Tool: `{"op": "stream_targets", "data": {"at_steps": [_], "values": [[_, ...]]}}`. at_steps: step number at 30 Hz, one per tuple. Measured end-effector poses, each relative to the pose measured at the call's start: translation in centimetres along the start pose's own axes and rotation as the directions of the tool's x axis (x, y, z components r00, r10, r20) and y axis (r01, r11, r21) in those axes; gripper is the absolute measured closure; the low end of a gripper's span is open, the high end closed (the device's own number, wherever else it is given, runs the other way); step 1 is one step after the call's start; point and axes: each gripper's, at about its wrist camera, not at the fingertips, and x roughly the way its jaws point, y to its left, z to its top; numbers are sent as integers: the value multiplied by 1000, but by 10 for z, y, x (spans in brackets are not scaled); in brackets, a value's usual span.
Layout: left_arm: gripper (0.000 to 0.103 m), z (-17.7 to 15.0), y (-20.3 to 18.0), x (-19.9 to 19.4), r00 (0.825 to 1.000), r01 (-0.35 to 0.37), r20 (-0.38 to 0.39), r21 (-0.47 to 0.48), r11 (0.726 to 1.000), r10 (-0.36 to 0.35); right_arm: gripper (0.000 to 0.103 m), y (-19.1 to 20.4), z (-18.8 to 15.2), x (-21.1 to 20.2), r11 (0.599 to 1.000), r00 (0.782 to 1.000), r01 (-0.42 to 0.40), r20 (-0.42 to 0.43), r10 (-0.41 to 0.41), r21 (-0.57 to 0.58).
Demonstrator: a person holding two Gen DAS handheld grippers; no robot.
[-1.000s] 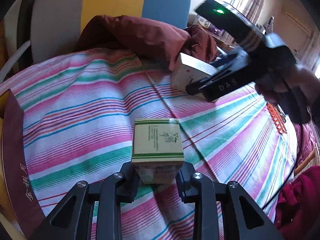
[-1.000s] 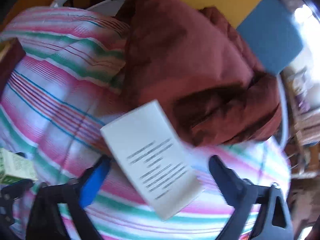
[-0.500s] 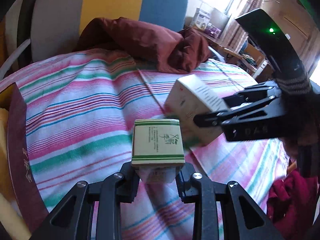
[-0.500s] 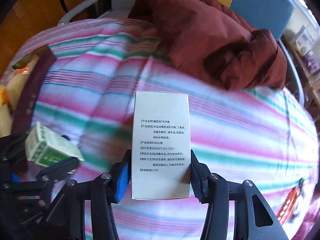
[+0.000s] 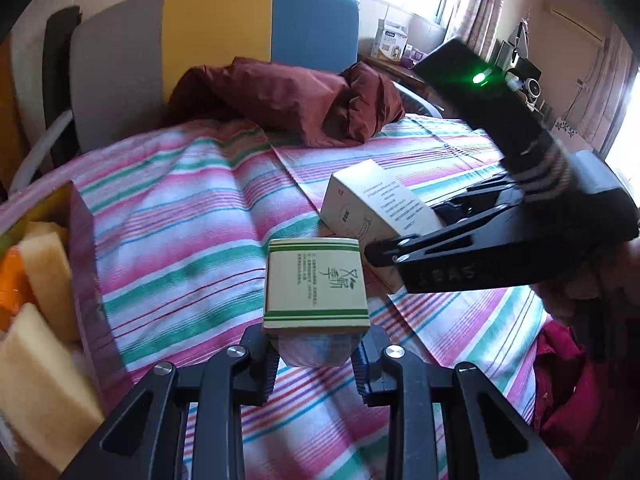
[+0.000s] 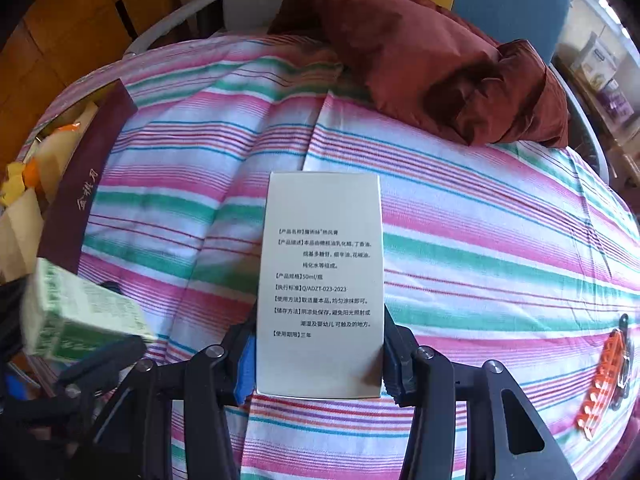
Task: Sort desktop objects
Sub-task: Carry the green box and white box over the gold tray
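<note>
Both claws down-tilted, left claw (image 5: 316,354) gripping green-striped box (image 5: 316,282)

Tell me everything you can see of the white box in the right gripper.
The white box is a tall, plain cardboard carton, closed and undented. Its facing panel carries several lines of small black Chinese print. It stands lengthwise between the fingers of the right gripper, whose pads press its two long sides near the lower end. It hangs above the striped cloth, close beside the green-striped box.
</note>
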Motion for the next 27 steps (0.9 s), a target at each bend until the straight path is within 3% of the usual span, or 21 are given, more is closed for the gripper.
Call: {"op": "stream_targets", "data": {"at_steps": [7, 13, 27], "values": [[73, -5, 0, -30, 998, -34, 59, 12, 999, 33, 53, 9, -11, -12, 1000, 1000, -12, 7, 12, -8], [73, -5, 1, -55, 992, -62, 110, 10, 998, 60, 53, 24, -20, -41, 999, 997, -39, 62, 39, -2], [73, -13, 26, -101, 976, -110, 185, -47, 993, 117, 53, 90, -11, -67, 995, 980, -102, 168, 104, -20]]}}
